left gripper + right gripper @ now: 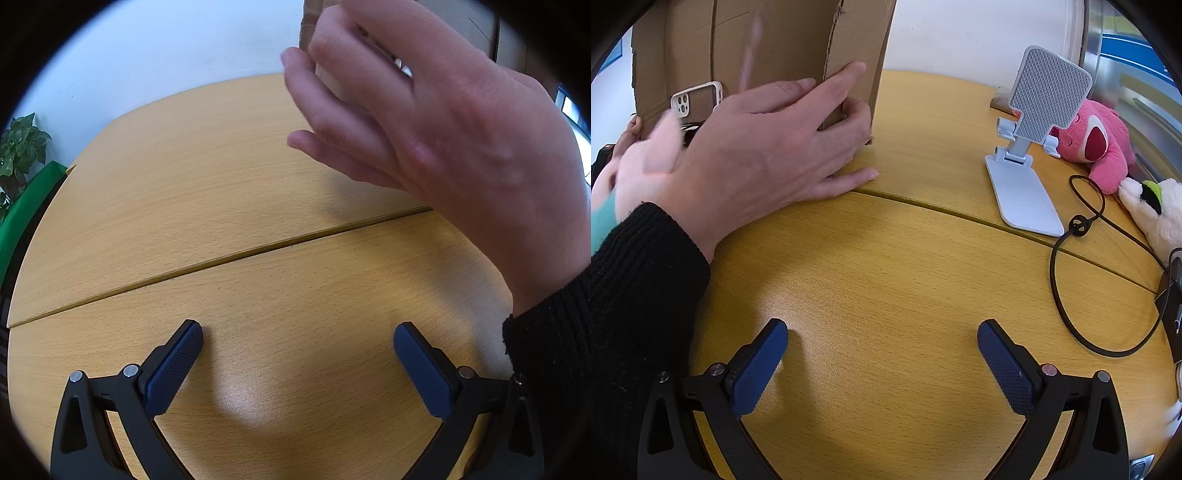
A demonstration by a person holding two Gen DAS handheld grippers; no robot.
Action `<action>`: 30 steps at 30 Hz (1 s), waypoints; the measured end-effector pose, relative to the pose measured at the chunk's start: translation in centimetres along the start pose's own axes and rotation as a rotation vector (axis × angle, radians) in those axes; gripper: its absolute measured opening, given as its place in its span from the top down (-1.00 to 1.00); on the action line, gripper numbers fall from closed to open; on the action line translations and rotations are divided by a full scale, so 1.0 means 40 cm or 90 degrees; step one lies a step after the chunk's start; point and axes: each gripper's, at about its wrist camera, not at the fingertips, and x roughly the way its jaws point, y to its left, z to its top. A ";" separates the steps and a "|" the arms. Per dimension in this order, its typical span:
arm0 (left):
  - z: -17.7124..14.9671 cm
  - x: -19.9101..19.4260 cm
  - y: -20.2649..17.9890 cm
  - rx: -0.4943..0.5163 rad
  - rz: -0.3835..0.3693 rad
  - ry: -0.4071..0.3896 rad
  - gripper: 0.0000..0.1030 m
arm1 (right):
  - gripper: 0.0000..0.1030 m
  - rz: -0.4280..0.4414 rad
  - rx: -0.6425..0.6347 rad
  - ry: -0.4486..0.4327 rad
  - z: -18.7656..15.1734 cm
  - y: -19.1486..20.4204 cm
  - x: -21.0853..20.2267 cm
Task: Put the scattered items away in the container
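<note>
The light wooden worktop (886, 266) carries a tall brown cardboard box (768, 48) in the upper left of the right view, steadied by a bare hand (768, 147). It is best to keep the box firm before any pickup.

Only this view shows the white folding phone stand (1030, 147), pink plush toy (1100, 144) and black looped cable (1071, 280).

Both the right tongs (882, 332) and the left tongs (298, 334) stand apart, empty.
</note>
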 end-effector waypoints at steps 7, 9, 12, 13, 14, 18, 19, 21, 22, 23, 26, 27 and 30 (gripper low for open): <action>0.001 -0.002 -0.002 0.000 0.000 0.000 -1.00 | -1.00 0.000 0.000 0.000 0.000 0.000 0.000; 0.002 -0.004 -0.003 0.000 0.000 0.000 -1.00 | -1.00 0.000 0.000 0.000 0.000 0.000 0.000; 0.003 -0.006 -0.004 0.000 0.000 0.000 -1.00 | -1.00 0.000 0.000 0.000 0.000 0.000 0.000; 0.003 -0.006 -0.004 0.000 0.000 0.000 -1.00 | -1.00 0.000 0.000 0.000 0.000 0.000 0.000; 0.003 -0.006 -0.003 0.000 0.000 0.000 -1.00 | -1.00 0.000 0.000 0.000 0.000 0.000 0.000; 0.004 -0.007 -0.005 0.000 0.000 0.000 -1.00 | -1.00 0.000 0.000 0.000 0.000 0.001 -0.001; 0.005 -0.007 -0.005 0.000 0.000 0.000 -1.00 | -1.00 0.000 0.000 0.000 0.000 0.001 -0.001; 0.005 -0.008 -0.005 0.000 0.000 0.000 -1.00 | -1.00 0.000 0.000 0.000 0.000 0.001 -0.001; 0.005 -0.007 -0.005 0.000 0.000 0.000 -1.00 | -1.00 0.000 0.000 0.000 0.000 0.001 0.000; 0.005 -0.007 -0.005 0.000 0.000 0.000 -1.00 | -1.00 0.000 0.000 0.000 0.000 0.001 -0.001; 0.005 -0.007 -0.006 0.000 0.000 0.000 -1.00 | -1.00 0.000 0.000 0.000 0.000 0.001 -0.001; 0.005 -0.006 -0.006 0.000 0.000 0.000 -1.00 | -1.00 0.000 0.000 0.000 -0.001 0.001 -0.001; 0.005 -0.007 -0.007 0.000 0.000 0.000 -1.00 | -1.00 0.000 0.000 0.000 0.000 0.001 -0.001</action>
